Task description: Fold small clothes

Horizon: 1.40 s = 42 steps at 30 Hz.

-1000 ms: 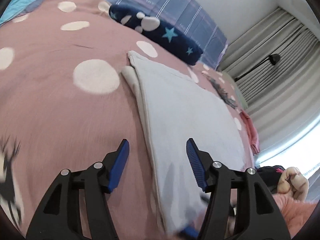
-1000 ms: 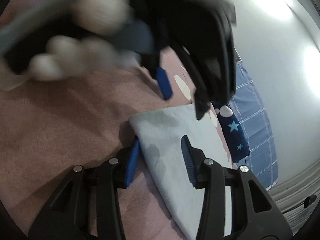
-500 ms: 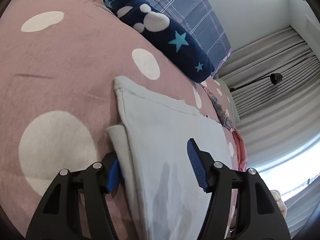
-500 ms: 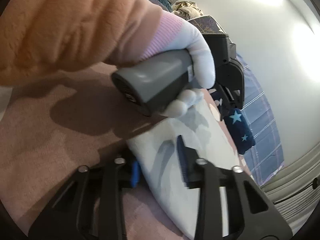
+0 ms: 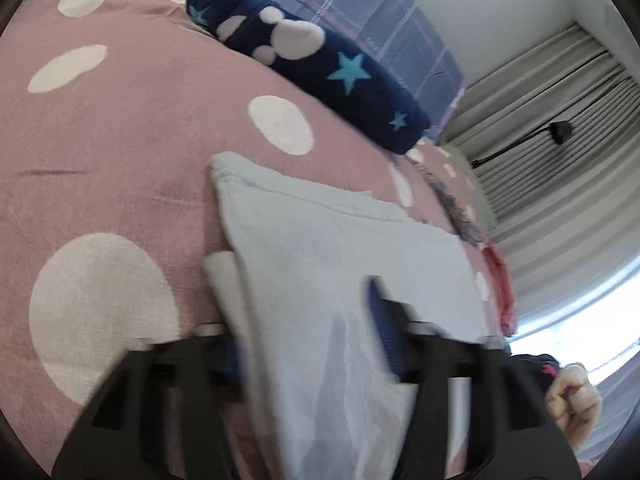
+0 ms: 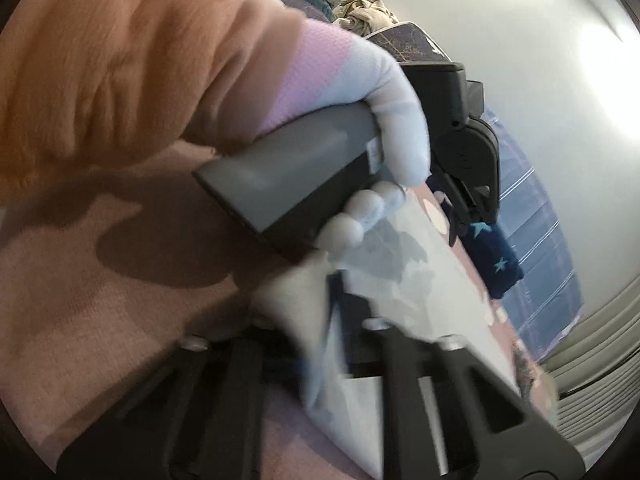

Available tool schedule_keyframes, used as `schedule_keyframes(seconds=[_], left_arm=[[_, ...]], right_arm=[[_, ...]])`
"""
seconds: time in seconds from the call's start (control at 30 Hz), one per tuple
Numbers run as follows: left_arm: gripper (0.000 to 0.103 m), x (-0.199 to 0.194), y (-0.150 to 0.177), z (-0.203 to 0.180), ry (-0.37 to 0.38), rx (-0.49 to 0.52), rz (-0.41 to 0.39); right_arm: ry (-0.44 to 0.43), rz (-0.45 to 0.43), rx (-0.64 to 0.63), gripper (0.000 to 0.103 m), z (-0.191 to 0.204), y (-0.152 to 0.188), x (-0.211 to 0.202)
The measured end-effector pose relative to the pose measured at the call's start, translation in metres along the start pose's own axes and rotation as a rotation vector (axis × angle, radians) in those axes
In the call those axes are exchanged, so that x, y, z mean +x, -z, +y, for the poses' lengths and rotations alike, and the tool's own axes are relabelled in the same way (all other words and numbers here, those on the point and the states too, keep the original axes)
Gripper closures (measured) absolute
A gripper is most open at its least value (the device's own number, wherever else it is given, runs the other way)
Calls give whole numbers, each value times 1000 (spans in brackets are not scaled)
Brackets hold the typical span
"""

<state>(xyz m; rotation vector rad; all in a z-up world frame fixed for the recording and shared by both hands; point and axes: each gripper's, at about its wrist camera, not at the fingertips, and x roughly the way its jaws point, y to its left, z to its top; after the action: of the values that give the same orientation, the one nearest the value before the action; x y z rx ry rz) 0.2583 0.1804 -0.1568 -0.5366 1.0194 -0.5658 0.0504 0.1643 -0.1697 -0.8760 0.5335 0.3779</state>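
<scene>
A pale blue-grey garment [image 5: 340, 248] lies flat on the pink bedspread with white dots [image 5: 120, 160]. My left gripper [image 5: 308, 340] straddles the garment's left edge. Its jaws are blurred and closing, still apart, with the cloth between them. In the right wrist view my right gripper [image 6: 320, 300] is shut on the near corner of the garment [image 6: 420, 292], which bunches up over the fingers. Just beyond it, a gloved hand [image 6: 384, 92] in an orange fleece sleeve holds the left gripper [image 6: 460, 216] over the cloth.
A dark blue pillow with stars [image 5: 320, 68] lies across the bed behind the garment, with a blue plaid sheet [image 5: 360, 8] past it. Pink clothing [image 5: 500, 280] lies at the right edge. Grey curtains [image 5: 560, 160] and a black lamp arm [image 5: 560, 132] stand beyond.
The left gripper slid forward along the garment's left edge and its jaws began closing. The right jaws closed on the near corner, and the cloth rose between them.
</scene>
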Motion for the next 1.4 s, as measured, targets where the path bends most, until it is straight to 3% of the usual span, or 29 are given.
schedule_keyframes(seconds=[0.1,0.23,0.47,0.87,1.13,1.27,1.4], left_arm=[[88,-3,-4,7,-9,-57,-11],[88,-11,-7,-10,-9,-25,-39],[88,-14,-13,-58,-33,62,-51],[88,-6,-17,-121,-86,127,-63],[88,21,-9,-173,-97,174,-48],[89,47,-3,-206,-100,208,-25],[90,77,4,-237,-101,235,-3]], right_arm=[[-34,-41,140,99,-29,3,-14],[-28,-49,234,99,-55,12,-26],[-99,-48,432,99,-100,30,-46],[-94,-79,607,99,-155,69,-71],[-130,-94,722,99,-183,112,-85],[-235,-118,832,99,-208,149,-93],[-221,-105,889,99,-224,184,-99]])
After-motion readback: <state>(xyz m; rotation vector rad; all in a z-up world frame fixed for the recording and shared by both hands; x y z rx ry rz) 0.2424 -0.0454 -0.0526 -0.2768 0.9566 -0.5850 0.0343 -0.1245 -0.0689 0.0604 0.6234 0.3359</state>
